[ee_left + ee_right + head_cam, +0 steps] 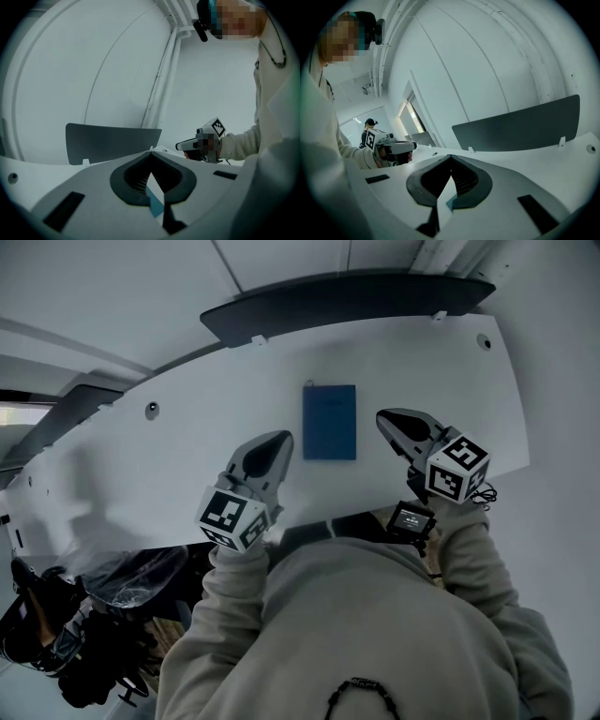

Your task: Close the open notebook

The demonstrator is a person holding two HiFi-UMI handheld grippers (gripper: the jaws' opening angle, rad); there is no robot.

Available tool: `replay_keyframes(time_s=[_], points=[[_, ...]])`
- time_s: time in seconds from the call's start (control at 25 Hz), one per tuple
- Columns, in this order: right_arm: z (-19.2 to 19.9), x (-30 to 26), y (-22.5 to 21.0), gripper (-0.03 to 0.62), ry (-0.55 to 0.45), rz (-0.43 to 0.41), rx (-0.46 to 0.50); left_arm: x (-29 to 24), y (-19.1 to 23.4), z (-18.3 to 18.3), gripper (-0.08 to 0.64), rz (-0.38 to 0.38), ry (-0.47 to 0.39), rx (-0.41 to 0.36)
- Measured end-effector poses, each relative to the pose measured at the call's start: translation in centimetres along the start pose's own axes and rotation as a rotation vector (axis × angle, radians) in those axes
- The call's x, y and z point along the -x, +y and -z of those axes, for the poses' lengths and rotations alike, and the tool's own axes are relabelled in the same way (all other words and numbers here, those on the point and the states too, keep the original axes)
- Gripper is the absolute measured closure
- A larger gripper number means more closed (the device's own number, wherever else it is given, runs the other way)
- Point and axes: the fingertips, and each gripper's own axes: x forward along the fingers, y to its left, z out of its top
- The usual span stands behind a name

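A blue notebook [329, 422] lies flat on the white desk [178, 460] with its cover closed. My left gripper [284, 437] hovers just left of the notebook's near corner, jaws together and holding nothing. My right gripper [382, 416] hangs just right of the notebook, also shut and empty. In the left gripper view the left gripper [151, 151] meets at its tips, a sliver of the blue notebook [154, 205] shows below them, and the right gripper [187, 145] is off to the right. The right gripper view shows the right gripper [450, 156] closed, with a bit of the notebook [451, 202] beneath.
A dark partition panel [347, 296] runs along the desk's far edge. Two round cable holes [151, 410] [484, 340] sit in the desktop. A small screen device [411, 518] is at the near edge. Dark bags and a chair [103, 615] stand lower left.
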Motion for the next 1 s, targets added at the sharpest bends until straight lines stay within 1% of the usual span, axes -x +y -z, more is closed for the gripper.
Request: replay_keyframes(time_s=[0.08,0.16,0.28,0.44,0.56,0.68,0.92,1.0], points=[[0.8,-0.7,-0.1,0.574,0.020,-0.010,-0.013,-0.4,0.5,0.9,0.560,0.001,0.018,0.000],[1.5,-1.3,-0.2,0.574,0.036,-0.021,-0.026,-1.1,1.1,2.4,0.560,0.006,0.056,-0.010],[3.1,-2.0,-0.6,0.574,0.064,-0.021,-0.052,-2.0,1.5,4.5,0.560,0.020,0.099,0.003],[4.9,-2.8,-1.2,0.574,0.103,-0.024,-0.079,-2.5,1.8,5.8,0.560,0.021,0.117,0.019],[6.0,-3.8,-2.0,0.574,0.127,-0.025,-0.099,-3.1,2.6,6.9,0.560,0.030,0.150,0.001],[7.8,-4.9,-2.3,0.574,0.172,-0.038,-0.120,-3.5,3.3,7.6,0.560,0.037,0.171,0.010],[11.6,-6.0,-3.1,0.574,0.229,-0.040,-0.194,-4.8,2.2,10.0,0.560,0.063,0.216,0.028],[12.5,-6.3,-3.2,0.574,0.237,-0.041,-0.226,-5.1,1.4,10.7,0.560,0.081,0.228,0.011]])
